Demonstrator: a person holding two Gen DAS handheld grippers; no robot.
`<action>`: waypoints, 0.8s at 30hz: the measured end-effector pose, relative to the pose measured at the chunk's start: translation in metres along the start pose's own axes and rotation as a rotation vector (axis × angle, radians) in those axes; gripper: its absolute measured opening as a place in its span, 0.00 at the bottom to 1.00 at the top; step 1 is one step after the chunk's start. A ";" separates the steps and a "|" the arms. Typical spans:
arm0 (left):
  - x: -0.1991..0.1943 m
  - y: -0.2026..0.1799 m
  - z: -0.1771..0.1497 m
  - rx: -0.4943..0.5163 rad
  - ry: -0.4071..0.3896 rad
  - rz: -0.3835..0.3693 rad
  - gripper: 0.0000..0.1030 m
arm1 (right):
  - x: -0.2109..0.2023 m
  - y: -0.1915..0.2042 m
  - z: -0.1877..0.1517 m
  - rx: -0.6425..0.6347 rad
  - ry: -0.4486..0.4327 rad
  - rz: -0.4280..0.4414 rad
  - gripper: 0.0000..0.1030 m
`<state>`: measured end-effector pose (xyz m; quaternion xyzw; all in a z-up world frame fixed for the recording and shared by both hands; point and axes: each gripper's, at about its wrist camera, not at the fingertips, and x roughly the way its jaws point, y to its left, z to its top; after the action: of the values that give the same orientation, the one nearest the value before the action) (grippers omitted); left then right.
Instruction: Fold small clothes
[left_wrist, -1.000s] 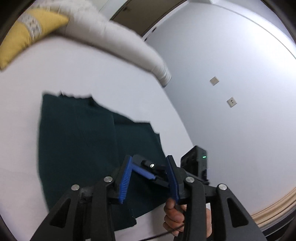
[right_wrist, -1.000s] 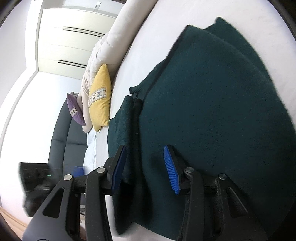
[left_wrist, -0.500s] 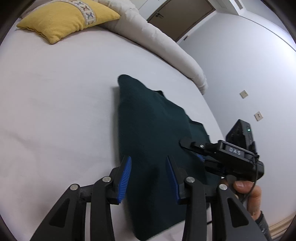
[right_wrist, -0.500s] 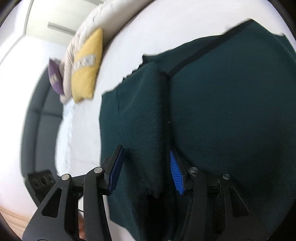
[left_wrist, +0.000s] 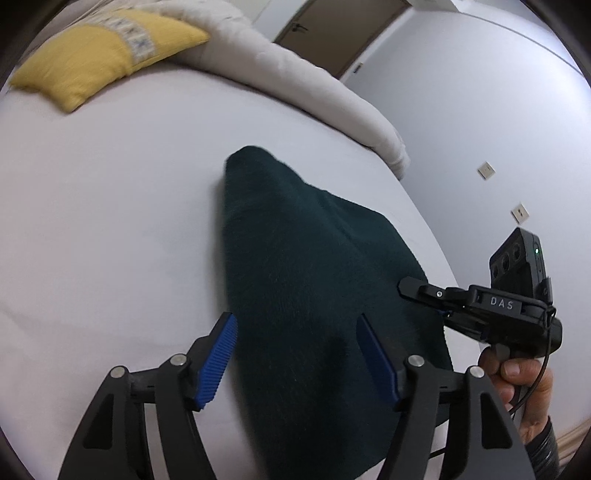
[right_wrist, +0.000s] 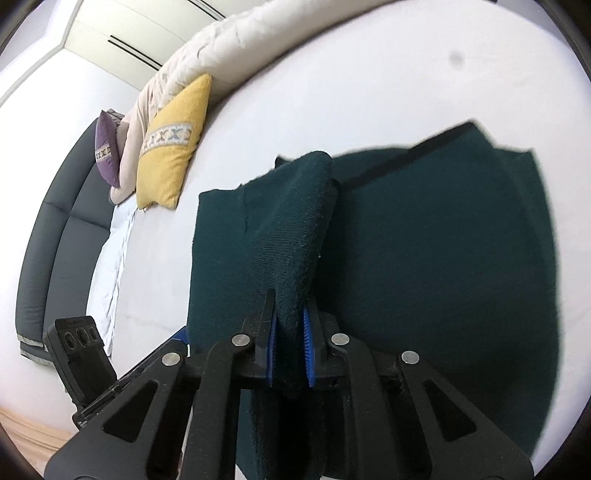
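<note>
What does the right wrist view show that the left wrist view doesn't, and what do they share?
Right wrist only: the right gripper shut on a raised fold of the dark green garment, a purple cushion, a dark headboard.

Left wrist only: the left gripper with jaws opening astride the garment without pressing it, a door, a hand.

Both: garment, white bed, yellow cushion.

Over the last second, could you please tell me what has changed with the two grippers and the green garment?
The right gripper, open over the dark green garment a second ago, has shut on a fold of it and pulled that fold up off the bed. The left gripper has come down toward the garment's near edge and its fingers are opening, gripping nothing. The yellow cushion stayed put.
</note>
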<state>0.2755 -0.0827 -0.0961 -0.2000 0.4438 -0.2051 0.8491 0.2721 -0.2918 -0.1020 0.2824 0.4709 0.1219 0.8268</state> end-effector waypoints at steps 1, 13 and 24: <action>0.002 -0.008 0.002 0.022 0.000 0.004 0.68 | -0.007 -0.003 0.002 -0.002 -0.007 -0.006 0.10; 0.030 -0.066 0.010 0.171 -0.001 0.048 0.68 | -0.094 -0.106 0.027 0.073 -0.070 -0.086 0.10; 0.078 -0.076 0.001 0.286 0.034 0.163 0.72 | -0.079 -0.175 0.003 0.179 -0.097 -0.033 0.09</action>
<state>0.3042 -0.1870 -0.1085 -0.0369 0.4392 -0.1998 0.8751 0.2217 -0.4719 -0.1464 0.3529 0.4440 0.0522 0.8220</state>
